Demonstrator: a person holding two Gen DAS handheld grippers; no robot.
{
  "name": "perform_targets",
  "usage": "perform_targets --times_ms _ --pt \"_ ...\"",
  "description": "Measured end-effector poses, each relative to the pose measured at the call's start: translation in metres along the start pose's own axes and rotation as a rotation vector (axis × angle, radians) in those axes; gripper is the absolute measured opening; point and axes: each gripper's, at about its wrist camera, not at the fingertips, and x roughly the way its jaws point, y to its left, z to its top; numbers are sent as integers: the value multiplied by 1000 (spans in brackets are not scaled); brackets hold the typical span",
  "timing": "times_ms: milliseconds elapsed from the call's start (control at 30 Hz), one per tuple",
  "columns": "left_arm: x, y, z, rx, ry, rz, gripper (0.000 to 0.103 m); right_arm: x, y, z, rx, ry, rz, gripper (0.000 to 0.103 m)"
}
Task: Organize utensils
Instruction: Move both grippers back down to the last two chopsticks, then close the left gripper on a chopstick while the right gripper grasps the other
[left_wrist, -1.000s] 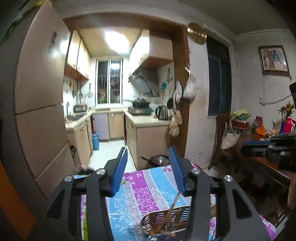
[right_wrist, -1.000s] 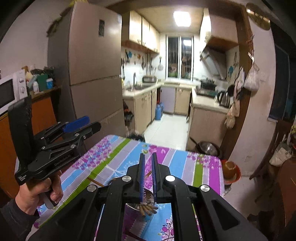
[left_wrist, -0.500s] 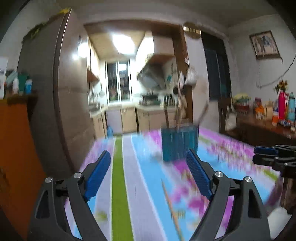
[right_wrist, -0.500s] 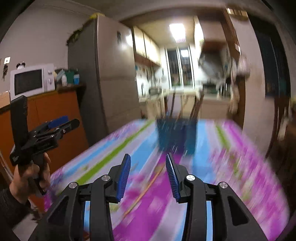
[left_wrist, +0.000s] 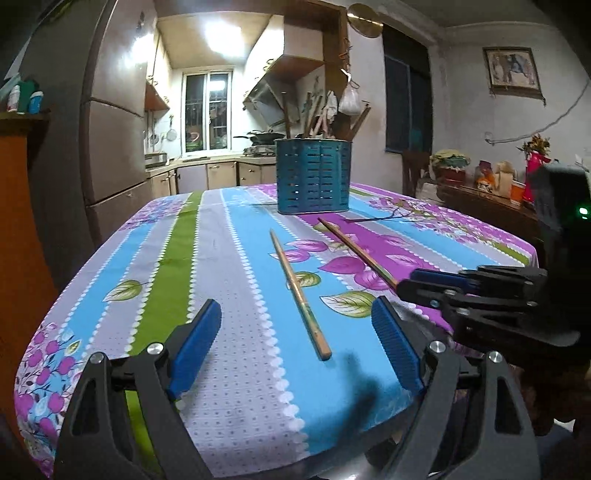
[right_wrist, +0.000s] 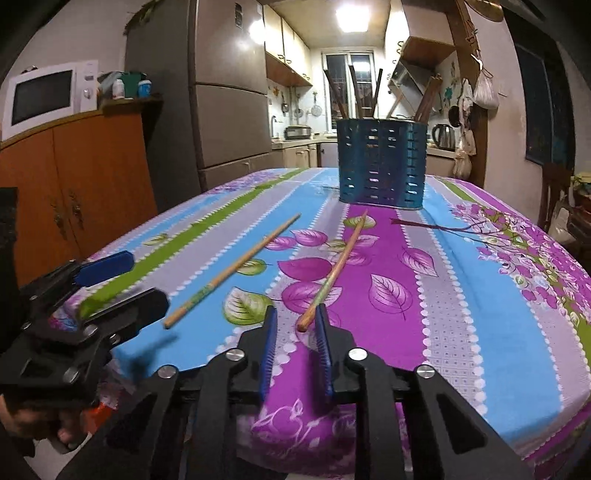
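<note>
We judge this to be the pick-up step: two loose chopsticks lie on the table and must go into the holder, so each of our tongs is lining up on one stick.

Nearest to us, the left gripper hangs wide open and empty over the near edge of the striped, leaf-printed tablecloth. The left bamboo chopstick with a green-banded handle has its thick near end lying just ahead of the gap between the blue pads, nearer the right pad, and touching neither. Its thin tip points away toward the holder.

The right gripper has its jaws closing. The butt of the right wooden chopstick with a green-banded handle sits just at the pad tips, in line with the gap. We see no pad pressing on it yet, so we count it as not gripped.

The next move, as we read it, asks the left tongs to advance a little and straddle the stick's butt before clenching, and the right tongs to slide forward so the pads close on wood, not on cloth.

Farther off, well apart from both tongs, stands the blue perforated metal utensil holder, upright at the middle of the table, with several wooden sticks already standing in it.
</note>
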Motion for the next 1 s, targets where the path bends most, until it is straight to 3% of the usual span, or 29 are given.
perform_targets --times_ms 267,467,900,1000 --pt "18 -13 -15 19 22 -54 51 11 -1 0 -8 -11 -44 13" --pt "20 -21 -24 23 2 -59 38 8 -13 -2 7 -31 -85 11" --pt "16 -27 -33 2 -64 -14 37 9 -14 -9 6 -72 -95 11" --pt "13 -25 -35 -24 -71 2 30 8 -15 -10 7 -83 -99 11"
